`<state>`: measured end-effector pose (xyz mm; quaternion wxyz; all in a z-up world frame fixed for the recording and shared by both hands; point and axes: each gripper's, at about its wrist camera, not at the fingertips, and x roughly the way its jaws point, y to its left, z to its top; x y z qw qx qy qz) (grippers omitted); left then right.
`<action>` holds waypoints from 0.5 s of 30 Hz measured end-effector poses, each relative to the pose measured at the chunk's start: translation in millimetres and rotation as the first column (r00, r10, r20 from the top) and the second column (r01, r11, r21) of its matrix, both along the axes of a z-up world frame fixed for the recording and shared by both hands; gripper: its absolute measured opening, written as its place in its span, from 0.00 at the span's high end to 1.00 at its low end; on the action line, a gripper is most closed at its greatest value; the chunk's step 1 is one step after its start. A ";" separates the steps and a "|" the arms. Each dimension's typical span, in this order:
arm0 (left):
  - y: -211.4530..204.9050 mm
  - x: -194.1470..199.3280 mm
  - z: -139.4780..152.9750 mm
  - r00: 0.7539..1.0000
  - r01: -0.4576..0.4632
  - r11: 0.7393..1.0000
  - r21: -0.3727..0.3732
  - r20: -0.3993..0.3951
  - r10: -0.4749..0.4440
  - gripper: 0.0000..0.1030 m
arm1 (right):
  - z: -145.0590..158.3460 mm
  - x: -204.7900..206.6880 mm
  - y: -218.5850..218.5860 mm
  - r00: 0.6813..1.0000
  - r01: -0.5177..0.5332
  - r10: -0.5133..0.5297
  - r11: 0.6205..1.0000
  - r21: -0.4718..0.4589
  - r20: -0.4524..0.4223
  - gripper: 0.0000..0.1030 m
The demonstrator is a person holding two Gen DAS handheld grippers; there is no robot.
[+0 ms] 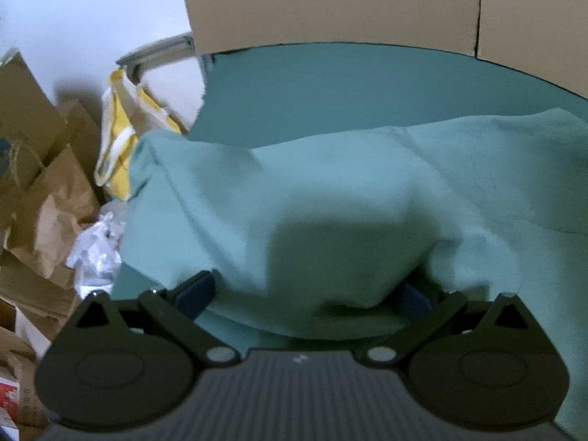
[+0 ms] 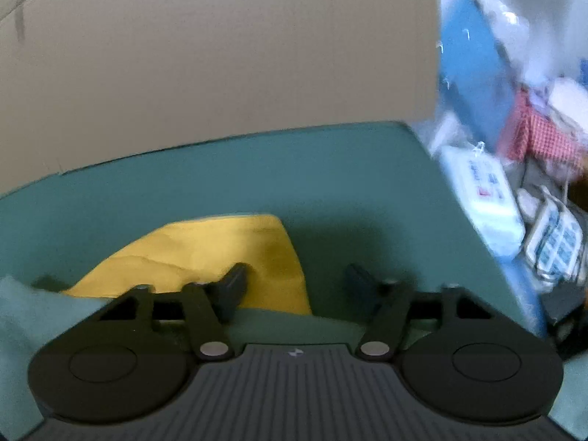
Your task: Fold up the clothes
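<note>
Left gripper (image 1: 305,294) jaws spread wide around bunched teal garment (image 1: 330,198); right gripper (image 2: 294,286) jaws open, nothing between them, over yellow cloth (image 2: 220,253).

A teal bench (image 1: 330,84) carried the work. Along its far edge stood a cardboard sheet (image 1: 330,3). Beyond the left edge lay brown paper bags (image 1: 47,191), a yellow-and-white bag (image 1: 117,136) and crumpled clear plastic (image 1: 97,250). Past the right edge were a blue panel (image 2: 474,73), a red checked cloth (image 2: 533,128) and a white packet with printed labels (image 2: 485,198).
</note>
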<state>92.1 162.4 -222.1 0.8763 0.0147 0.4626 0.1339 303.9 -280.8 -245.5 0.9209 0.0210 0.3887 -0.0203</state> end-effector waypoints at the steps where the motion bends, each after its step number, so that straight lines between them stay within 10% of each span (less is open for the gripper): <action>1: 0.3 -1.9 0.8 1.000 -0.002 1.000 0.010 0.001 0.002 0.05 | 3.8 -0.4 3.5 1.000 -0.025 0.025 1.000 0.001 0.007 0.97; 7: 10.7 -6.8 3.3 0.999 -0.047 0.995 0.087 0.009 0.046 0.05 | 48.0 4.6 3.4 0.975 -0.029 0.012 0.997 0.072 0.224 0.98; 15: 31.6 -25.3 18.5 0.997 -0.019 0.997 0.071 0.080 0.013 0.06 | 41.8 -6.5 -3.4 0.978 -0.047 0.043 0.999 0.018 0.206 0.92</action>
